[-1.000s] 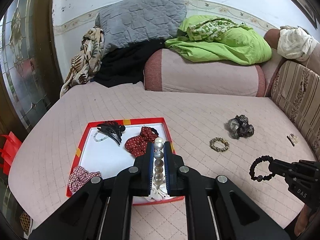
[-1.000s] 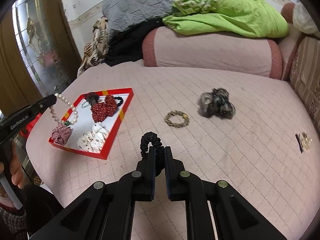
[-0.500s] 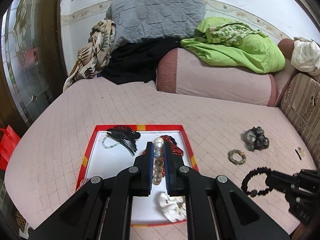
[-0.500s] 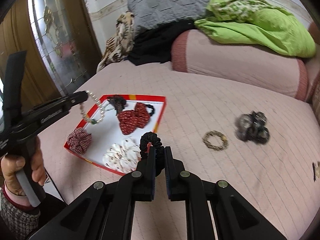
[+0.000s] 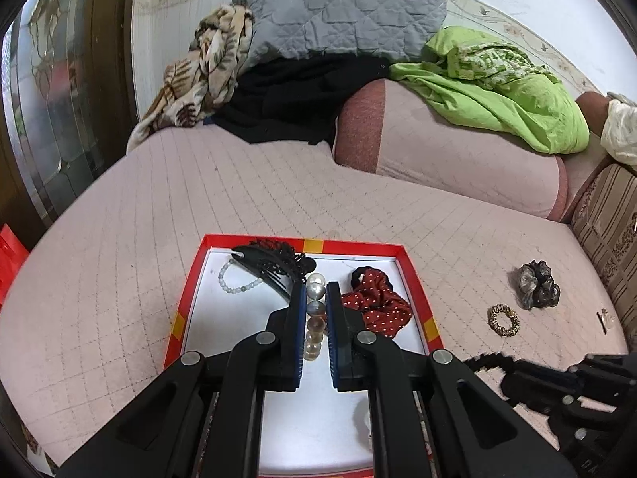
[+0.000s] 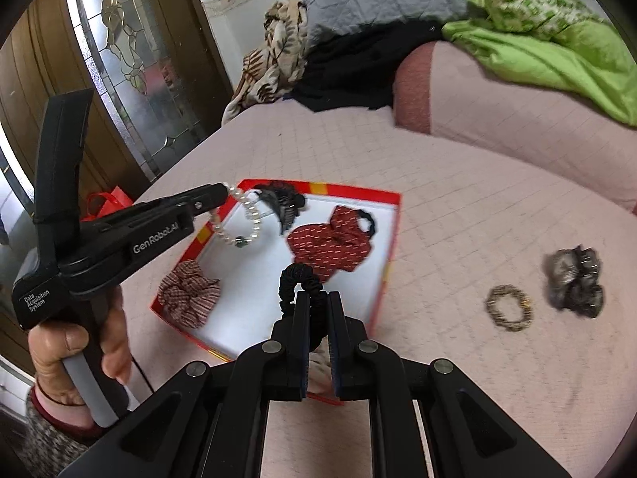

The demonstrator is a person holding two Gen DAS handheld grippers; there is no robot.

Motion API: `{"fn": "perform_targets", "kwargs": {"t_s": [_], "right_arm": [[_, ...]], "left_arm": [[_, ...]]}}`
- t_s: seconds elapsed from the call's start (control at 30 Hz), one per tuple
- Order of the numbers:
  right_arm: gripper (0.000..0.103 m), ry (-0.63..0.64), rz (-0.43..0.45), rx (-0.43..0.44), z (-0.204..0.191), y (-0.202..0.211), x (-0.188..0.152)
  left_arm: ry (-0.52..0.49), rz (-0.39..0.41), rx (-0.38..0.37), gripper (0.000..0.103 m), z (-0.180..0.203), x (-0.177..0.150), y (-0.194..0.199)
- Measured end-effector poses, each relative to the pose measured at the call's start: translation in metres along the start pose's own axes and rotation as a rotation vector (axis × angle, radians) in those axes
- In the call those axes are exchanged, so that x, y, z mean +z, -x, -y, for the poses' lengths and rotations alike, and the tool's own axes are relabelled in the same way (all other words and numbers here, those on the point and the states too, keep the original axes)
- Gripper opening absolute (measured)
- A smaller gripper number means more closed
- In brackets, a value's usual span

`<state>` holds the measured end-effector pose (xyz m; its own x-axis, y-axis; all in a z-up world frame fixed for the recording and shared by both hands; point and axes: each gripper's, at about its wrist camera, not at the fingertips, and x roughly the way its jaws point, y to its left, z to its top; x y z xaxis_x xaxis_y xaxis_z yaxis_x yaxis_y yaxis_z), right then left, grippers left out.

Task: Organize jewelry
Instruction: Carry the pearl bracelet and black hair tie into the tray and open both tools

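Note:
A red-rimmed white tray (image 5: 360, 247) (image 6: 392, 239) lies on the pink quilted bed. My left gripper (image 5: 315, 290) (image 6: 227, 191) is shut on a pearl bracelet (image 5: 314, 290) (image 6: 243, 223), which hangs over the tray's far left part. My right gripper (image 6: 317, 298) is shut on a black scrunchie (image 6: 296, 279) above the tray's near right part; in the left wrist view it enters at the lower right (image 5: 489, 362). Inside the tray lie a black claw clip (image 5: 274, 267) (image 6: 280, 203), a pale bead bracelet (image 5: 235, 283), a red dotted scrunchie (image 5: 378, 302) (image 6: 330, 243) and a checked red scrunchie (image 6: 189, 292).
On the bed right of the tray lie a leopard-print hair tie (image 5: 503, 320) (image 6: 509, 306), a grey-black scrunchie (image 5: 537, 285) (image 6: 575, 283) and a small clip (image 5: 605, 316). Pillows, a bolster (image 5: 458, 151) and clothes pile at the back. A glass door (image 6: 119, 59) stands left.
Both grippers have travelled left, over the tray, each still holding its piece. The pearl bracelet now hangs above the tray interior, and the black scrunchie has come over the tray's near right part.

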<state>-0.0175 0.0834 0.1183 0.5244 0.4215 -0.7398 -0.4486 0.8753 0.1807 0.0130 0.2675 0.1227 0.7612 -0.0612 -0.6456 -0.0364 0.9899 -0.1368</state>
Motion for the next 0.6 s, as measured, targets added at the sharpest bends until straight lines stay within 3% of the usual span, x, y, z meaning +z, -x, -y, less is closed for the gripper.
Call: {"fn": "perform_targets", "kwargs": {"t_s": [0.33, 0.53, 0.6], "right_arm": [[0.009, 0.012, -0.085, 0.058, -0.031, -0.042, 0.0], [0.009, -0.016, -0.13, 0.118, -0.037, -0.064, -0.006], [0.009, -0.019, -0.141, 0.123, -0.038, -0.071, -0.009]], "left_arm": [[0.1, -0.05, -0.06, 0.009, -0.045, 0.005, -0.025], [0.144, -0.092, -0.153, 0.009, -0.051, 0.005, -0.04], [0.137, -0.113, -0.152, 0.009, -0.047, 0.003, -0.047]]}}
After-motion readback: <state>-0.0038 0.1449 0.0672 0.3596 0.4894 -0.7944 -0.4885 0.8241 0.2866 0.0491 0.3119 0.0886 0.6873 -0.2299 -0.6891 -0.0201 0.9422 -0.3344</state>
